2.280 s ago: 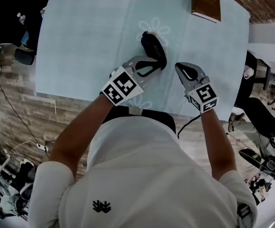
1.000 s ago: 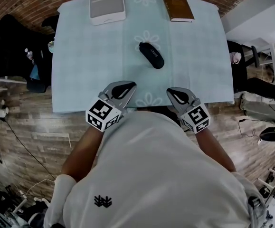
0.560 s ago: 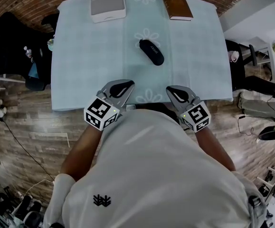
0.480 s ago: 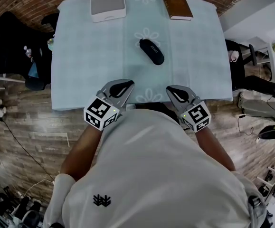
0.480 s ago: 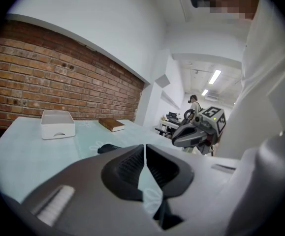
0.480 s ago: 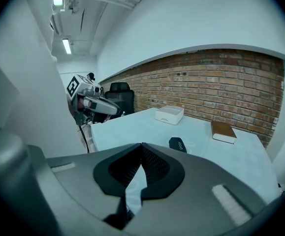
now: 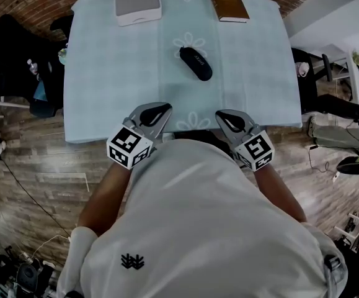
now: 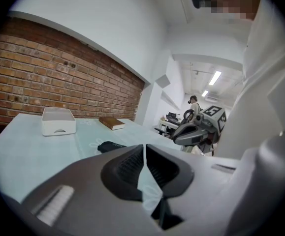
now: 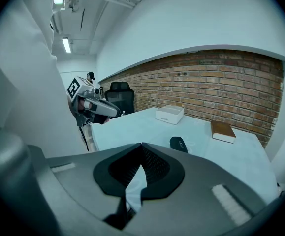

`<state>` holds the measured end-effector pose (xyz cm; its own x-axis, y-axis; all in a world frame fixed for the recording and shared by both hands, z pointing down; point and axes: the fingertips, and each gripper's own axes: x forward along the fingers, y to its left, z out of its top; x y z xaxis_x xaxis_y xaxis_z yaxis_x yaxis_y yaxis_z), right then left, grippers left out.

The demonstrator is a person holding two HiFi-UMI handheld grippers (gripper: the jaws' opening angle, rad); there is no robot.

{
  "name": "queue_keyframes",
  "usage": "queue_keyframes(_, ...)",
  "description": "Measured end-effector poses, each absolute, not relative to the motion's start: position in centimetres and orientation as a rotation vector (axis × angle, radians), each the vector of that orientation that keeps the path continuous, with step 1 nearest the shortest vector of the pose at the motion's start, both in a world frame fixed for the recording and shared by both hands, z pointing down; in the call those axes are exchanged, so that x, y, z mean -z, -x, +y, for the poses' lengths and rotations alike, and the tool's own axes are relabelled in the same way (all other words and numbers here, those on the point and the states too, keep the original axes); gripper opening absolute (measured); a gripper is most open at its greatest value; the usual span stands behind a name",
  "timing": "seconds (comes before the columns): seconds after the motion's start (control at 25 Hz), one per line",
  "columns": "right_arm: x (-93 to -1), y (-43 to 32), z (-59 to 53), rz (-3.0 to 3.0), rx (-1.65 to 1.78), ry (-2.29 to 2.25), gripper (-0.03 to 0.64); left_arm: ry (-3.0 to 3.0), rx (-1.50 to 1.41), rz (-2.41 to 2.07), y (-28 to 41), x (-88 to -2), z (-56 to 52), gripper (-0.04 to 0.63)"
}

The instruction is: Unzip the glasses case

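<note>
Head view: glasses case (image 7: 196,63) lies flat on the tablecloth (image 7: 105,73), well ahead of both tools and between their lines. Left gripper (image 7: 164,108) and right gripper (image 7: 220,113) sit over the near table edge, pulled in by the torso, neither touching the case. White tray (image 7: 137,2) and book (image 7: 227,4) are further out, past the case.

Left gripper view: jaws pressed tip to tip (image 8: 143,146), nothing between them. Case (image 8: 111,146) is ahead, slightly left of the tips; the right gripper is off to the right.

Right gripper view: jaws also closed up (image 9: 141,145) and empty. Case (image 9: 179,144) is ahead, right of the tips.

Zip state: too small to read in any view. The shell looks shut, which fits a zipped case or one unzipped with the lid down.

Handling, my guess: light, semi-rigid shell, smooth skin, likely to skate on the cloth. Pinch across the narrow width mid-body to pin it. The zip pull is a small tab on the seam and needs a tip-only grip.
</note>
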<state>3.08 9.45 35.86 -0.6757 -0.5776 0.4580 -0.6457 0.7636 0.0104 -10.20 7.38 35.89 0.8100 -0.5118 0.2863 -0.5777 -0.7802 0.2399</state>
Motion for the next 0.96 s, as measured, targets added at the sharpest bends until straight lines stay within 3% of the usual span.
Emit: queue_keyframes(0.96,-37.1,-5.3,6.4,-2.508,-0.244,-0.916,0.002,-2.626,-0.315,-0.818,7.9,-37.6,4.7,0.052)
